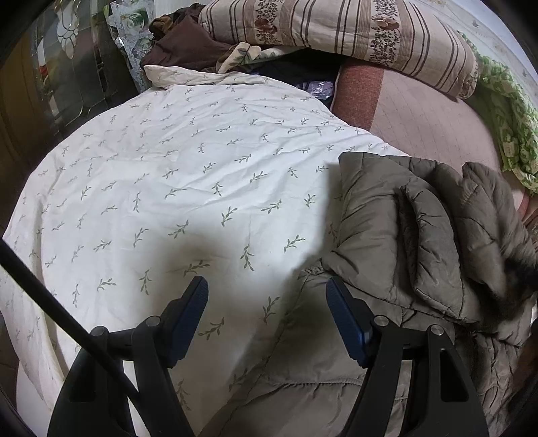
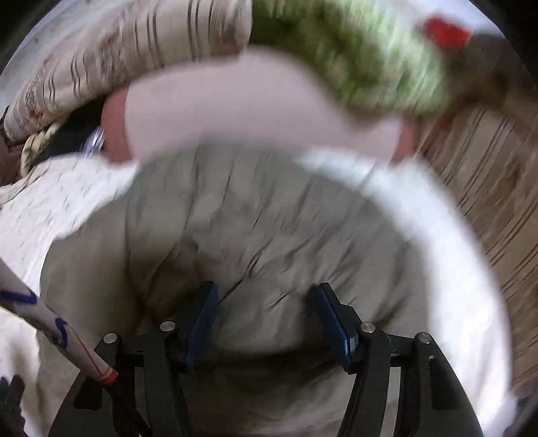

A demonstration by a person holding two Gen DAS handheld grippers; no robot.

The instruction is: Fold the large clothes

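Note:
A grey-brown quilted jacket [image 1: 420, 235] lies bunched on the right part of a white quilt with a green leaf print [image 1: 175, 174]. One padded part of it is folded over the rest. My left gripper [image 1: 267, 295] hangs open above the jacket's lower left edge, with nothing between its blue pads. The right wrist view is blurred by motion. There the jacket [image 2: 255, 228] fills the middle, and my right gripper [image 2: 265, 299] stands open just above its puffy fabric, pads apart and not pressing on it.
A striped floral pillow [image 1: 336, 30] and brown clothes [image 1: 188, 47] lie at the far end of the bed. A green patterned cloth [image 1: 511, 134] lies on the pink mattress cover [image 1: 430, 114]. Wooden floor [image 2: 487, 188] shows to the right. A glass cabinet [image 1: 67, 67] stands left.

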